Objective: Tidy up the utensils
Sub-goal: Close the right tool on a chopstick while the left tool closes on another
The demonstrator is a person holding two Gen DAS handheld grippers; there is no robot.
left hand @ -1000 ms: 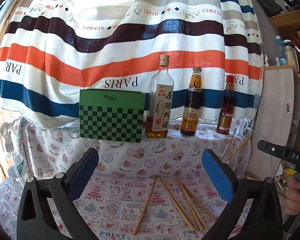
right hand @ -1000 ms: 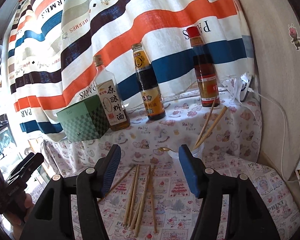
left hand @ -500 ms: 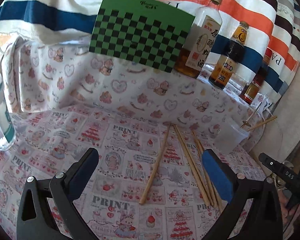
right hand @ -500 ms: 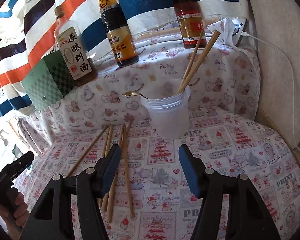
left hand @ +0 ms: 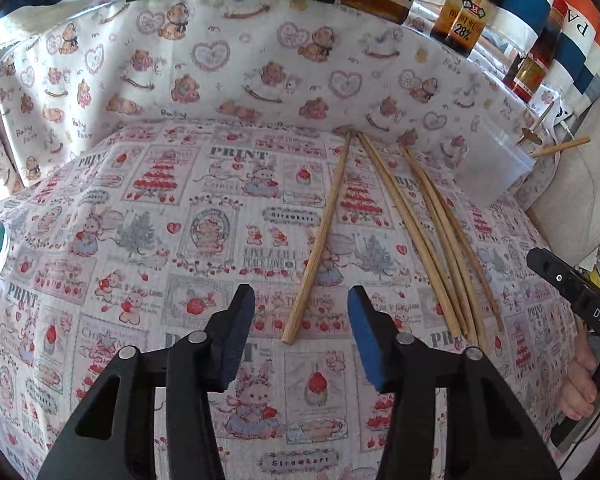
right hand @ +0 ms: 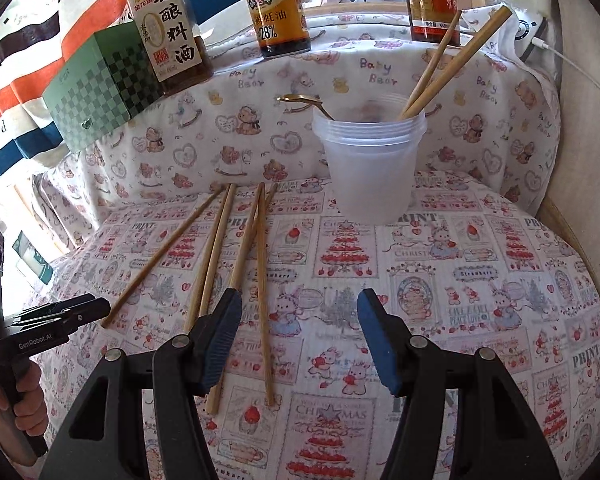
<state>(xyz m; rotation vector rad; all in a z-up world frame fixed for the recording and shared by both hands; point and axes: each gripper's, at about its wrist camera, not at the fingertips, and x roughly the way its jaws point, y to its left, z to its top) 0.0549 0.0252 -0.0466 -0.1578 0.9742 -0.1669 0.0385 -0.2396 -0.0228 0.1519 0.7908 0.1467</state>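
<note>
We have dropped both grippers low, left gripper [left hand: 301,334] narrowed but empty over the lone bamboo chopstick [left hand: 319,240] left of the translucent plastic cup [right hand: 369,164], right gripper [right hand: 299,338] spread wide, so pickup looks imminent.

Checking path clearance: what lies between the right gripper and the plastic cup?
Only bare printed cloth between right gripper and plastic cup, seen in the right wrist view.

Likely home kitchen or dining corner: table under printed strawberry-and-bear cotton cloth [right hand: 480,264], glass bottles of cooking wine [right hand: 168,28] and dark oyster sauce [right hand: 276,12] at back, striped fabric drape [right hand: 28,60] behind, bamboo chopsticks [right hand: 262,280] beside translucent plastic cup [right hand: 370,168].
</note>
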